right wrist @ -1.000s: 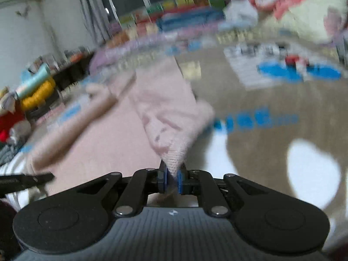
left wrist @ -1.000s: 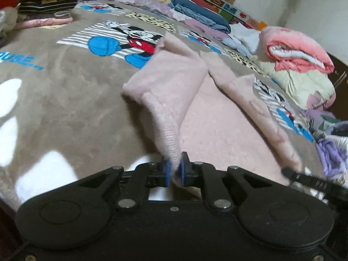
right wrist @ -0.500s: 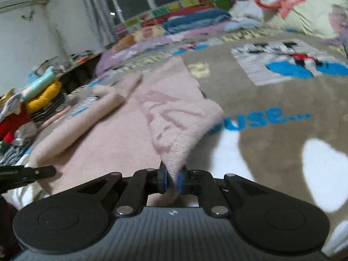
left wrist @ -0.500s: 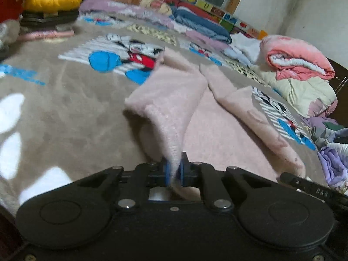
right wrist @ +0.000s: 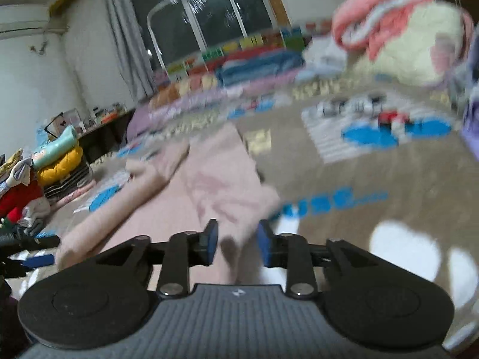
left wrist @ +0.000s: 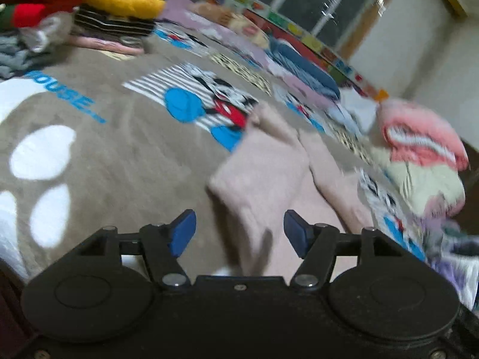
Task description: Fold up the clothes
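Pink sweater (left wrist: 269, 176) is laid on the cartoon-print blanket (left wrist: 113, 149), sleeves folded inward. Left gripper (left wrist: 239, 233) has just been opened wide; right gripper (right wrist: 236, 243) just parted too. Sweater edges seen between both, unpressed.

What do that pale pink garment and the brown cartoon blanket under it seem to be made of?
The pale pink garment looks like a soft, fuzzy knit, perhaps fleece: matte, thick edges, no sheen. The brown cartoon blanket looks like plush, short-pile fabric with printed pictures, its nap showing faint brushed streaks. Blur leaves both uncertain.
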Demonstrator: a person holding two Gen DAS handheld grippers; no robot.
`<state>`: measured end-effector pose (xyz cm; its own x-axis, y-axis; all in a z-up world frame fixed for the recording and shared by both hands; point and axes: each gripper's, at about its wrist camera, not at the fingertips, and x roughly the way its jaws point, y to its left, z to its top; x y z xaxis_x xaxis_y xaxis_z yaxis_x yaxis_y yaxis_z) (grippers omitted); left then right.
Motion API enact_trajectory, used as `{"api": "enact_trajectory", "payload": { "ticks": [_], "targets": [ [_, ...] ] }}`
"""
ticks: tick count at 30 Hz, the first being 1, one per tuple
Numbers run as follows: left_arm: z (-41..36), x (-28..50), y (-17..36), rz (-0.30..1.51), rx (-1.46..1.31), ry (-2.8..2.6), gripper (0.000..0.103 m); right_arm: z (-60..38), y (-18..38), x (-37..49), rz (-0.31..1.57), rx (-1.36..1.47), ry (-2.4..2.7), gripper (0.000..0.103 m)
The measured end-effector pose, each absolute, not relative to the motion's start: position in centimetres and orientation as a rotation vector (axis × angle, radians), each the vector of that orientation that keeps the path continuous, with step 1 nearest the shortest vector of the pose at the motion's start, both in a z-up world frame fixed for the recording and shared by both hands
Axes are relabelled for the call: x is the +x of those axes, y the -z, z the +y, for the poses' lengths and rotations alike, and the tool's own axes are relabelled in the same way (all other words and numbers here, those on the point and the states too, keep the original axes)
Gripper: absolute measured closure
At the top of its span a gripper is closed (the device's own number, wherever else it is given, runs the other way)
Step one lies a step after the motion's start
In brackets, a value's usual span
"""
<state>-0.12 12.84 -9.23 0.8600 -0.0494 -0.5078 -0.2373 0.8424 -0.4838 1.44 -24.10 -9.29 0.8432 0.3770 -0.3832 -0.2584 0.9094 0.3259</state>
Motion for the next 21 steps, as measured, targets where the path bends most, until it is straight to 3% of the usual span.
{"api": "enact_trajectory", "payload": {
  "ticks": [4,17,21],
  "targets": [
    [14.0,0.9,9.3,0.536,-0.582,-0.107,0.039,-22.9,8.4,1.3,0.377,0.196,-0.427,0.068],
    [16.4,8.4,9.8,0.611,-0.52,0.069,0.039,-13.5,11.6,3.9,0.553,0.011,-0.715,0.067],
    [17.6,11.1,10.9,0.636,-0.515,0.137,0.039,-13.3,12.6,4.5,0.597,0.058,-0.724,0.059]
  ]
}}
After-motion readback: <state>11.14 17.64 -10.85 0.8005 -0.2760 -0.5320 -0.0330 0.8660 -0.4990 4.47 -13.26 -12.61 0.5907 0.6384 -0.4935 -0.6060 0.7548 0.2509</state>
